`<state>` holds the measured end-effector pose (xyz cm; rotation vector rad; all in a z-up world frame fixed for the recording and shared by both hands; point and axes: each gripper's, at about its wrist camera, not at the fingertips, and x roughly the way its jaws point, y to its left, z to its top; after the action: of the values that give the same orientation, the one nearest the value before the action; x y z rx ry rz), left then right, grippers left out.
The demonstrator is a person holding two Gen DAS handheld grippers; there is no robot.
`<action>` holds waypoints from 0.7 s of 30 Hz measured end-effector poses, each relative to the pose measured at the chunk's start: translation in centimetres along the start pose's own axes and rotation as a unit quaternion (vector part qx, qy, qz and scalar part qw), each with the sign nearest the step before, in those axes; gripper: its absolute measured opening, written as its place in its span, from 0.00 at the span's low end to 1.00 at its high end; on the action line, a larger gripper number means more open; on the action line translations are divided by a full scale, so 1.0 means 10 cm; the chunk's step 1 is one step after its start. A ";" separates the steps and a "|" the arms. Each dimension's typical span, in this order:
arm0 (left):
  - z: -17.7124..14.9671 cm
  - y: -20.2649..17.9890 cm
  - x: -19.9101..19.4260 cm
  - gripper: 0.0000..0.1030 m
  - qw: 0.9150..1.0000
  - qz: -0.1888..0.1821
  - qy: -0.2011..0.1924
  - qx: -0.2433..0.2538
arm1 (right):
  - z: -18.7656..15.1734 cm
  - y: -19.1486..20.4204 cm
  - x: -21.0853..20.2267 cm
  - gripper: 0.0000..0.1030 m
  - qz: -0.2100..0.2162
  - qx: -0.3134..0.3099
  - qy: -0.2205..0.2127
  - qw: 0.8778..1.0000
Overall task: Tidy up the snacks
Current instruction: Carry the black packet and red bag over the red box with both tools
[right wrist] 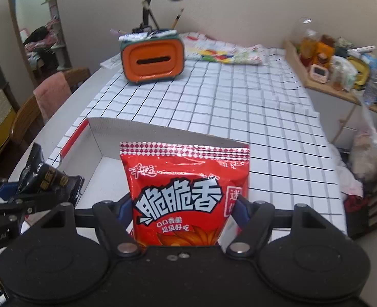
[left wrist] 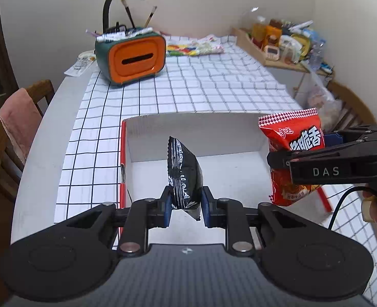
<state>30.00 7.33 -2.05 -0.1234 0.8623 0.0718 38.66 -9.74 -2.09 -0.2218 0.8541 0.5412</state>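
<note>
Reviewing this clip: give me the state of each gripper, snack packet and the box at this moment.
left gripper: shut on the black packet
black packet: held upright above the box
right gripper: shut on the red packet
red packet: held upright, off the table
white box: open-topped, nothing visible inside

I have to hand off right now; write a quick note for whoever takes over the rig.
Left gripper: shut on the black snack packet, held over the white cardboard box.
Right gripper: shut on the red snack bag, held at the box's right side.
Done: both snacks picked up.
Left: the visible part of the box floor is bare; lower and release both inside.
</note>
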 end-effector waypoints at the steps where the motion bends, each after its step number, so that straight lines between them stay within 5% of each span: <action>1: 0.01 0.02 0.06 0.22 1.000 0.002 0.007 0.000 | 0.02 0.01 0.07 0.71 0.001 -0.007 0.005 1.000; 12: 0.03 0.16 0.64 0.22 0.996 0.027 0.079 -0.010 | 0.07 0.14 0.71 0.71 0.007 -0.063 0.045 0.997; 21: 0.02 0.05 0.78 0.22 0.992 0.044 0.112 0.034 | 0.05 0.18 0.98 0.71 0.019 -0.075 0.095 0.992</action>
<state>35.13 7.93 -7.93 -0.0288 1.0930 0.1131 43.23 -4.51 -9.24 -0.4008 1.0054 0.6281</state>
